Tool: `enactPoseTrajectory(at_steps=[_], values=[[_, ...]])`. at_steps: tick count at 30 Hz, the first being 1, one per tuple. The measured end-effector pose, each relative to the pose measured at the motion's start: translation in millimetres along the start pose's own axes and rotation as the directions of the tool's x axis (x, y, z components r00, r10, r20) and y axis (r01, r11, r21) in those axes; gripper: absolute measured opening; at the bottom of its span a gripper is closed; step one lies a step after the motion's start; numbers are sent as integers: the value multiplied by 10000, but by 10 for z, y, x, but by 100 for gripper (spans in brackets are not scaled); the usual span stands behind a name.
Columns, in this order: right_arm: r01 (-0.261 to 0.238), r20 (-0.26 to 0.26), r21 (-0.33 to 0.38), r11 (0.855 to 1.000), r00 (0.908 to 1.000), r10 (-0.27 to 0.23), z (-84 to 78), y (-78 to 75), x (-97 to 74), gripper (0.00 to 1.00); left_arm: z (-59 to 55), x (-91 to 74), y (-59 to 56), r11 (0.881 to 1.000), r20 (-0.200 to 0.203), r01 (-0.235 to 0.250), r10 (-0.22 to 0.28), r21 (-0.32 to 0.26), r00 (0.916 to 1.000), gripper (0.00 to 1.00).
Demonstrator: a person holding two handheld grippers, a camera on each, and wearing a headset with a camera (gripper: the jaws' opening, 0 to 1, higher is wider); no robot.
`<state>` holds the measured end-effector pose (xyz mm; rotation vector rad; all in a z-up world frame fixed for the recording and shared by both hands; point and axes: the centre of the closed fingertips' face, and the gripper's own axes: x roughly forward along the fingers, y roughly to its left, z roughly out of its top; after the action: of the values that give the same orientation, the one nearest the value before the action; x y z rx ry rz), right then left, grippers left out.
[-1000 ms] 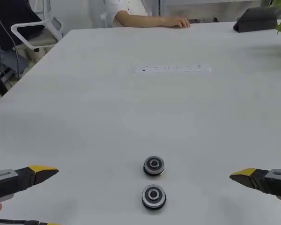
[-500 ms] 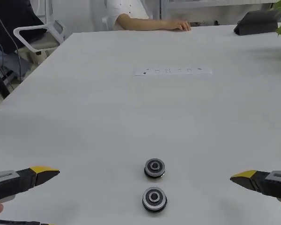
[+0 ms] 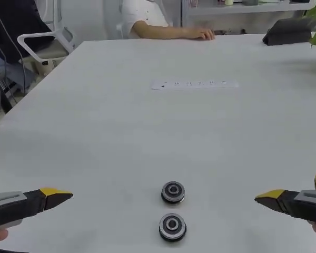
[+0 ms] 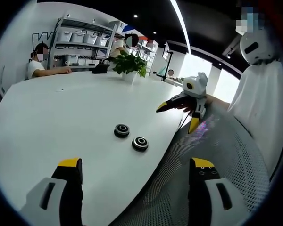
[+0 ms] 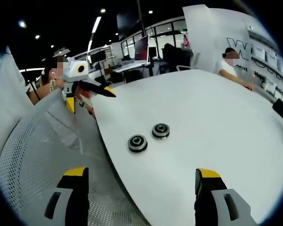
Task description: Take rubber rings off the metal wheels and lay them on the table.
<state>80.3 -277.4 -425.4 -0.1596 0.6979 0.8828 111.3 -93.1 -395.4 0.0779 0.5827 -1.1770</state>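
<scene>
Two metal wheels (image 3: 173, 192) lie just beside each other near the desk (image 3: 147, 132) front edge. Left gripper (image 4: 137, 163) and right gripper (image 5: 141, 172) flank them, jaws apart

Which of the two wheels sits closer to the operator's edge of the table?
The near wheel, lowest in the head view; the far wheel lies just beyond it, farther up the table.
</scene>
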Motion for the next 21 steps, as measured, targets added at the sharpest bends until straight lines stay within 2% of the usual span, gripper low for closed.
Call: enactPoseTrajectory(at_steps=[4, 10, 14, 21], values=[[-35, 262, -100, 9999, 9996, 37, 130, 9, -21, 93, 115, 28, -80, 9993, 152, 255, -260, 282, 9995, 94], [-215, 498, -517, 9984, 9985, 241, 351, 57, 7, 92, 182, 41, -147, 9965, -92, 454, -448, 706, 9990, 94], [-338, 727, -798, 9962, 9966, 396, 513, 101, 6, 92, 318, 32, -172, 9943, 142, 481, -496, 950, 9987, 94], [-402, 1001, -1325, 9904, 9935, 538, 757, 131, -31, 92, 487, 78, -236, 9829, 50, 698, -717, 1706, 9974, 94]])
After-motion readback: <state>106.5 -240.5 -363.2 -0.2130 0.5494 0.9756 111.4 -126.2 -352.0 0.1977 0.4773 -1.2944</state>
